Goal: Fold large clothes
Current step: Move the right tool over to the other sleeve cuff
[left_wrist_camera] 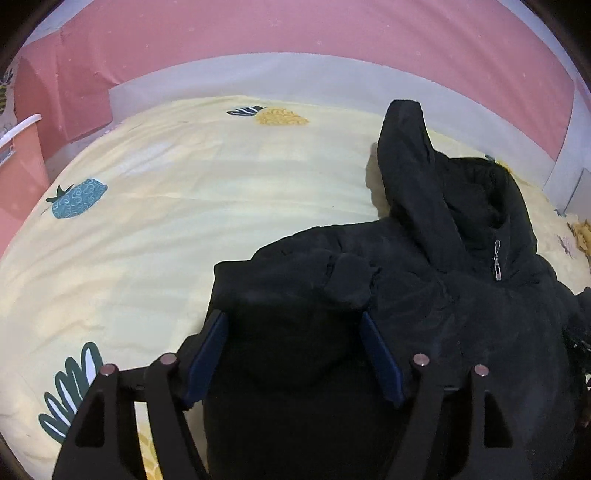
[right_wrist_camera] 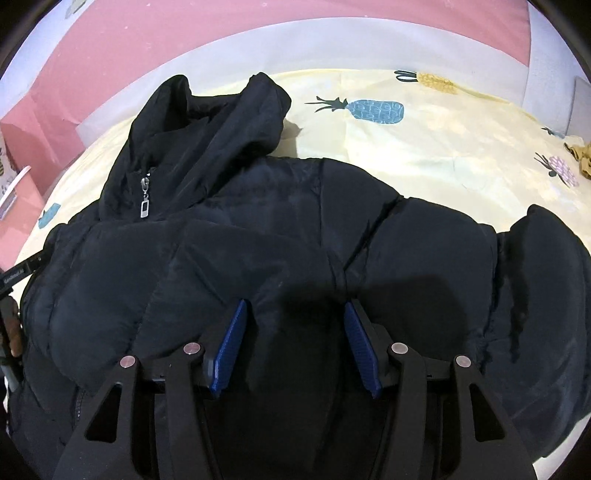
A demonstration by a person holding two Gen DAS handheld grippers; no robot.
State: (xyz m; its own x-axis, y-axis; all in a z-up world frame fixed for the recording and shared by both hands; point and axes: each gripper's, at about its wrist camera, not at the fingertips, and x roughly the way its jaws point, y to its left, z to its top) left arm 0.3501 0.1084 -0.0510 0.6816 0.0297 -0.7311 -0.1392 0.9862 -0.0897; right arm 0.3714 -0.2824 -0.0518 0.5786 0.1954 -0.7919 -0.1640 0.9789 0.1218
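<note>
A black padded hooded jacket [left_wrist_camera: 461,314] [right_wrist_camera: 258,229] lies front up on a pale yellow bed sheet [left_wrist_camera: 184,229] [right_wrist_camera: 443,147]. It is zipped, with a silver zipper pull [left_wrist_camera: 497,266] [right_wrist_camera: 144,206] at the collar. Its hood [left_wrist_camera: 406,166] [right_wrist_camera: 221,122] points toward the far wall. My left gripper [left_wrist_camera: 292,315] stands open over a folded-in sleeve at the jacket's left side. Bunched black fabric fills the gap between its blue pads [left_wrist_camera: 212,354]. My right gripper [right_wrist_camera: 295,302] hangs open just above the jacket's chest and throws a shadow on it.
The sheet has pineapple prints [right_wrist_camera: 375,110] and stretches wide to the left of the jacket. A pink basket [left_wrist_camera: 18,166] stands past the bed's left edge. A pink wall [left_wrist_camera: 295,29] runs behind. A small mustard cloth [right_wrist_camera: 581,155] lies at the far right.
</note>
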